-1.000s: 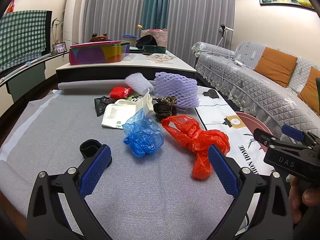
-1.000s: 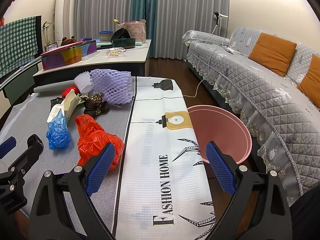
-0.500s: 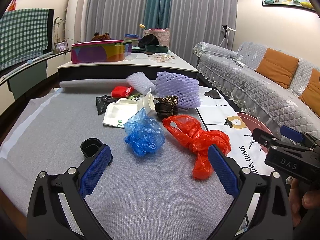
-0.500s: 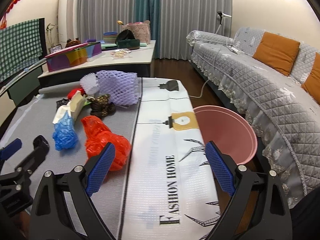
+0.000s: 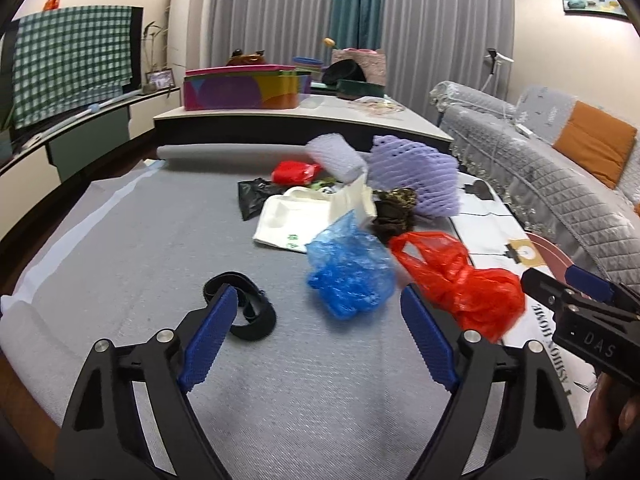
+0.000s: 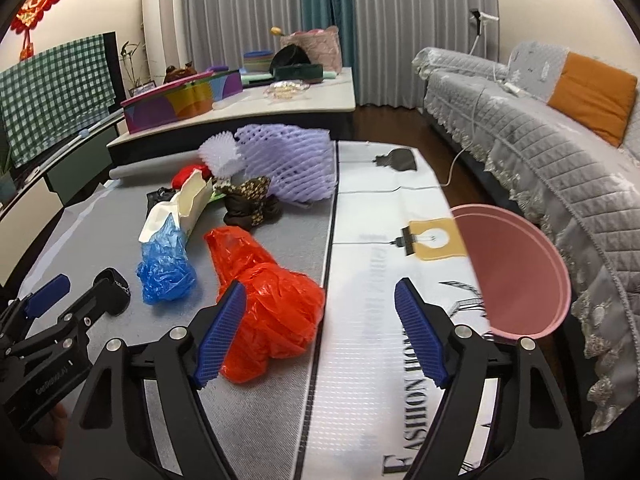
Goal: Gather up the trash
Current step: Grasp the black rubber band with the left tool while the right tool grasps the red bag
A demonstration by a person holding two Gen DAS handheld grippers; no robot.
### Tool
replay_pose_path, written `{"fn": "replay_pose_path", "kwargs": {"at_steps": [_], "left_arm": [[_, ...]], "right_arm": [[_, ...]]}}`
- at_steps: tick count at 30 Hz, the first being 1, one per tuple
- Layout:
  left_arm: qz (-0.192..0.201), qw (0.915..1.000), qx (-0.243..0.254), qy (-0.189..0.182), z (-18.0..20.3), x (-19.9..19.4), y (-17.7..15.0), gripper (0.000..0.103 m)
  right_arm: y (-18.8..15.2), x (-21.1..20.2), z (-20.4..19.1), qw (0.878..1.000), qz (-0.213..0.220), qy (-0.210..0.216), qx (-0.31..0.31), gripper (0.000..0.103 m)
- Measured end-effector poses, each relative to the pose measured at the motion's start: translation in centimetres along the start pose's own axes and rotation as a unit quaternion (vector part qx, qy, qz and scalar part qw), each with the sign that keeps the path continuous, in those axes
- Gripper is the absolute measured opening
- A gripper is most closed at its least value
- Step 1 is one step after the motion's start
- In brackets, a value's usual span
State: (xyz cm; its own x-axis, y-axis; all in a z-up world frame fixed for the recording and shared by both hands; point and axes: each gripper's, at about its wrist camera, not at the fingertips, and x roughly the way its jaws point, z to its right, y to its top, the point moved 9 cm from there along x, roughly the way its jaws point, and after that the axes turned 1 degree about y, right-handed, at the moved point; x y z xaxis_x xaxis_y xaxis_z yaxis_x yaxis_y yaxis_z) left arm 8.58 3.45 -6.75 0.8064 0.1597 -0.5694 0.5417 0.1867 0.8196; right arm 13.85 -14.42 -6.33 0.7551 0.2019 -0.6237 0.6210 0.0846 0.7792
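grey mat (image 5: 120,280): crumpled red bag (image 6: 272,304), blue bag (image 5: 348,276).

Left gripper (image 5: 316,322): black frame, blue ribbed pads, tilted downward; jaws wide apart, just been closing a little, nothing between them. Right gripper (image 6: 318,322): same build, tilted downward; jaws wide apart, likewise just been narrowing, gripping nothing. Each gripper shows at the edge of the other's view, side by side, with fingers wrapped around its handle.
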Motion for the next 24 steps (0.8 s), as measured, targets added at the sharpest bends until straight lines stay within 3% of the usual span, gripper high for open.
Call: {"fn": "replay_pose_path", "kwargs": {"at_steps": [9, 17, 21, 24], "left_arm": [[-0.065, 0.9959, -0.027, 0.058, -3.3, 3.5, -2.0, 0.071], [-0.101, 0.9914, -0.056, 0.061, -4.5, 5.0, -3.4, 0.062], [-0.110, 0.9900, -0.063, 0.063, -4.6, 5.2, -3.7, 0.051], [-0.114, 0.9896, -0.066, 0.059, -4.6, 5.3, -3.9, 0.040]], "right_arm": [[-0.2, 2.2, -1.6, 0.999, -0.021, 0.043, -0.001, 0.076], [-0.6, 3.1, -3.4, 0.996, -0.032, 0.083, -0.015, 0.076], [-0.8, 3.2, -3.9, 0.995, -0.036, 0.093, -0.020, 0.074], [-0.9, 3.1, -4.2, 0.994, -0.037, 0.105, -0.024, 0.064]]}}
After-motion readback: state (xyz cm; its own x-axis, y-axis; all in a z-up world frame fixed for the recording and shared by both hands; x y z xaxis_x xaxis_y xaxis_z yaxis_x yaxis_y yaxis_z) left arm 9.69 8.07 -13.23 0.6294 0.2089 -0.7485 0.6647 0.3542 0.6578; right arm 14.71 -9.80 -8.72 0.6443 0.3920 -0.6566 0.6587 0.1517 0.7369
